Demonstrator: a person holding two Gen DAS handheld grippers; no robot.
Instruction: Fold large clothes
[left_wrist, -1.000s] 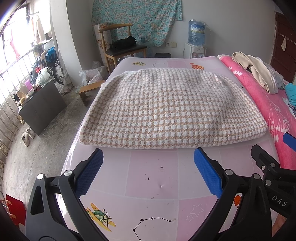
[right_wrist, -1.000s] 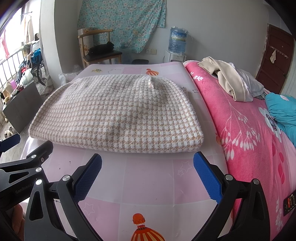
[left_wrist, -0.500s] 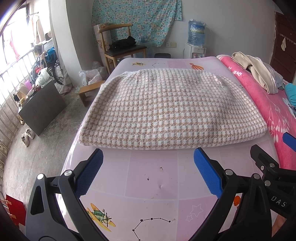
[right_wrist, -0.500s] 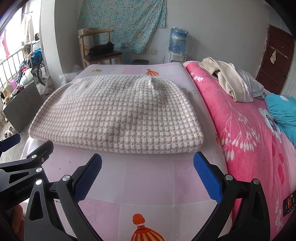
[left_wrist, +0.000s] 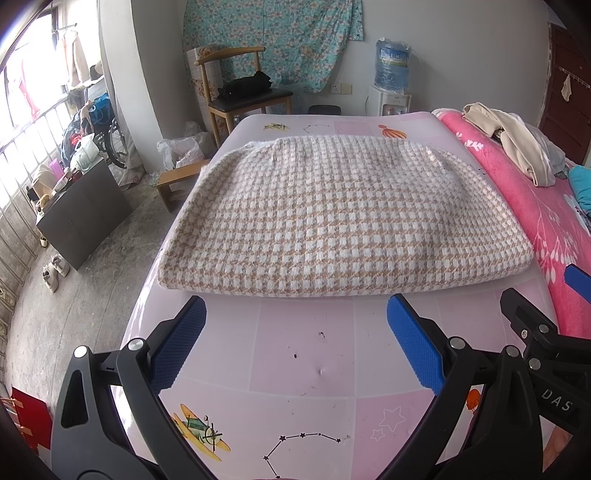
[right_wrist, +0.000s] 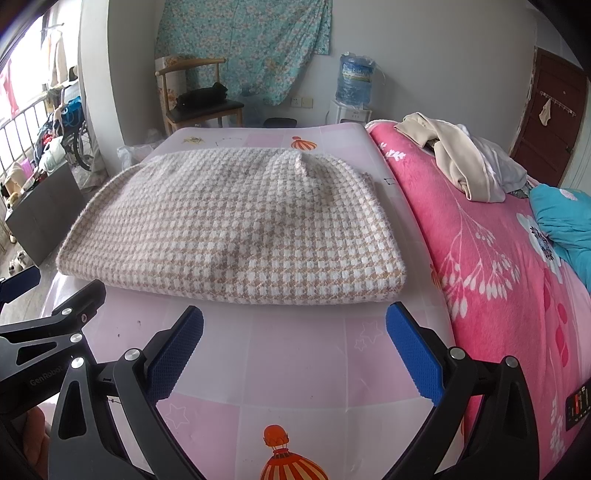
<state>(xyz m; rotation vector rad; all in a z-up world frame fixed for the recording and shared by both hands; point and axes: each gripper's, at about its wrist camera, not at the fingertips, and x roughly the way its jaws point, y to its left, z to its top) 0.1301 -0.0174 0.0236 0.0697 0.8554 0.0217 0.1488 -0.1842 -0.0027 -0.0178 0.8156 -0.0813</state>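
Observation:
A folded beige-and-white houndstooth garment (left_wrist: 343, 218) lies flat on the pink patterned sheet (left_wrist: 306, 350); it also shows in the right wrist view (right_wrist: 236, 225). My left gripper (left_wrist: 295, 314) is open and empty, its blue pads (left_wrist: 177, 343) just short of the garment's near edge. My right gripper (right_wrist: 295, 315) is open and empty, also just short of that edge. The right gripper's arm shows at the right of the left wrist view (left_wrist: 532, 332); the left gripper's arm shows at the left of the right wrist view (right_wrist: 62, 317).
A pink floral blanket (right_wrist: 491, 258) covers the bed's right side, with a pile of cream and white clothes (right_wrist: 461, 158) and a teal cloth (right_wrist: 565, 218) on it. A wooden chair (left_wrist: 243, 92), water dispenser (left_wrist: 391, 74) and dark cabinet (left_wrist: 81, 210) stand beyond.

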